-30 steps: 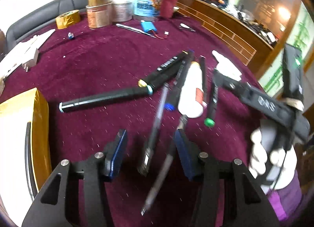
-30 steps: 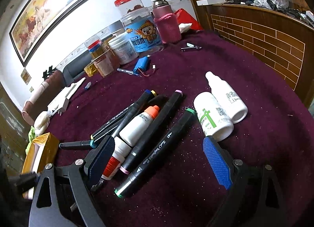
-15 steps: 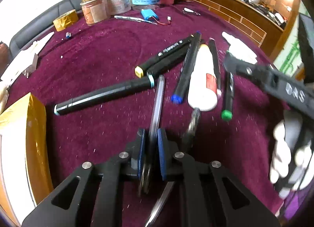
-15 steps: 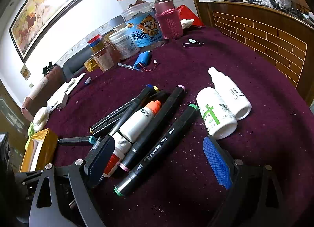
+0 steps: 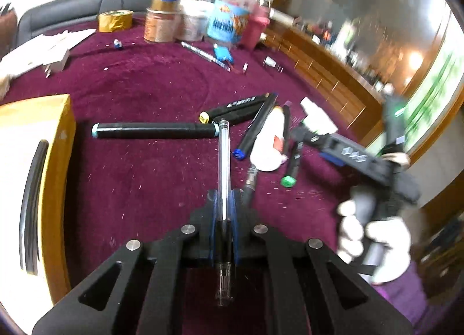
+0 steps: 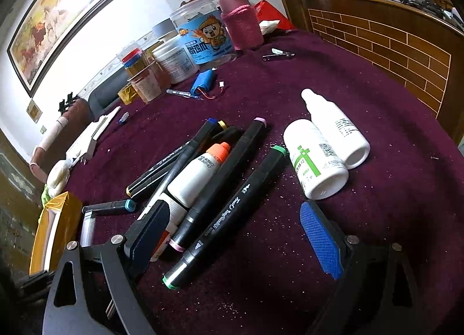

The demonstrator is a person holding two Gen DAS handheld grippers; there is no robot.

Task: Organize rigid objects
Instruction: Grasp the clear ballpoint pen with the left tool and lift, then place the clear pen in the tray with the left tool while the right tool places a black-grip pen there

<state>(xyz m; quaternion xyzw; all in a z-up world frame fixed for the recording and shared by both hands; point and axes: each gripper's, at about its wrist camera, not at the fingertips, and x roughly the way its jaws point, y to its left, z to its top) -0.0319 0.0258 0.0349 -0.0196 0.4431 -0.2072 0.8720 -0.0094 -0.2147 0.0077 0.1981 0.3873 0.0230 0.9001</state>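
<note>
Since the pads pinch it only near its dark rear end, the clear pen: (image 5: 224,161) sticks far forward from the left gripper (image 5: 223,204), lifted off the maroon cloth (image 5: 139,178), and could pivot or slide in the grip if swung fast; this view is blurred.
Left gripper: closed tight on the clear pen, which runs straight along the fingers, tip pointing away.
Pen tip: in this view it lines up with the cyan end of the teal-capped marker (image 5: 153,130); a low pass, I judge, could knock that marker.
Grey pen: (image 5: 250,182) lies just right of the left gripper's pads, close enough to be dragged along.
Marker pile: blue-capped marker (image 6: 185,158), orange-capped bottle (image 6: 203,172), pink-capped marker (image 6: 223,184) and green-capped marker (image 6: 229,213) lie side by side, partly touching; round bodies, so a nudge would likely roll them.
Right gripper: (image 6: 232,236) spread wide and empty, low over the near ends of the markers; its left pad overlaps the pile and could scatter it.
White bottles: two bottles (image 6: 316,161) lie touching, just beyond the right pad; likely to roll.
Yellow box: (image 5: 55,161) at the left, well apart from the pile; whether it is the pen's destination cannot be told.
</note>
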